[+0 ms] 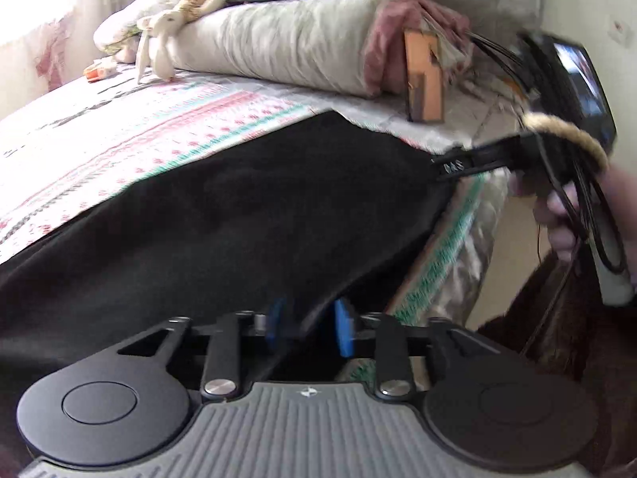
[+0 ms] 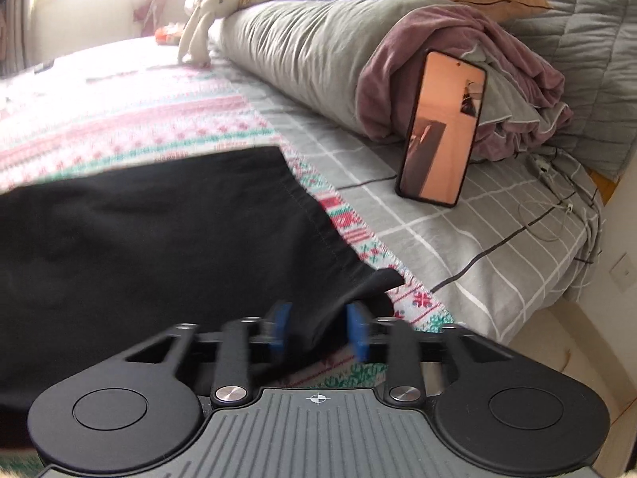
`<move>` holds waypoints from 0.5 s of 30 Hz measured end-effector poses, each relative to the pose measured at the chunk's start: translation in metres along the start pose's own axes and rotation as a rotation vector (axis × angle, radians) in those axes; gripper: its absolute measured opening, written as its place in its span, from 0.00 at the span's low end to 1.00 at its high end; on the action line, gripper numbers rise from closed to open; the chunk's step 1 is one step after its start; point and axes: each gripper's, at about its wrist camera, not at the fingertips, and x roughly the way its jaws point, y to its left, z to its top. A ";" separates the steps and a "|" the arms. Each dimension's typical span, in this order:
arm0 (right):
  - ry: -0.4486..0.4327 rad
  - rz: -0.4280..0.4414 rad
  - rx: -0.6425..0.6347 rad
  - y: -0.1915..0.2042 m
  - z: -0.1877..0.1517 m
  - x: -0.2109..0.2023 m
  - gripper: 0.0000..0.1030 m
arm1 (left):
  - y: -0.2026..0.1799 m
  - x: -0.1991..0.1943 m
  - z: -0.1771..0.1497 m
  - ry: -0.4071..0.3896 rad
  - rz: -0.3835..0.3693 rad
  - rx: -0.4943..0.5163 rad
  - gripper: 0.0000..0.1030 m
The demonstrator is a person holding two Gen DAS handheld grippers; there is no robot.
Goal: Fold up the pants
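Black pants [image 1: 239,219] [image 2: 159,239] lie spread on a patterned bedspread [image 2: 119,119]. My left gripper [image 1: 309,326] is open, its blue pads [image 1: 344,330] standing apart with the near edge of the pants running loosely between them. My right gripper [image 2: 318,328] is open too, and a corner of the pants hangs slack between its blue pads [image 2: 358,332]. In the left wrist view the right gripper [image 1: 454,167] appears blurred at the far right corner of the pants, held by a hand [image 1: 557,219].
A phone [image 2: 442,127] [image 1: 424,83] leans against a rolled purple and grey blanket [image 2: 497,59]. A long grey pillow [image 2: 302,40] and a plush rabbit [image 2: 203,20] lie behind. A thin cable [image 2: 549,207] trails on the checked sheet. The bed edge drops off at the right.
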 end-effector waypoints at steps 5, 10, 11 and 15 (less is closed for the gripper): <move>-0.058 0.022 0.051 -0.006 0.019 -0.013 0.62 | 0.041 -0.021 0.014 -0.052 0.089 -0.090 0.85; -0.063 0.120 0.024 0.018 0.047 -0.020 0.70 | 0.089 -0.046 0.025 -0.082 0.229 -0.139 0.96; -0.064 0.147 0.012 0.026 0.053 -0.021 0.71 | 0.100 -0.052 0.026 -0.089 0.263 -0.151 1.00; -0.044 0.274 -0.024 0.063 0.077 -0.018 0.79 | 0.148 -0.073 0.026 -0.094 0.392 -0.193 1.00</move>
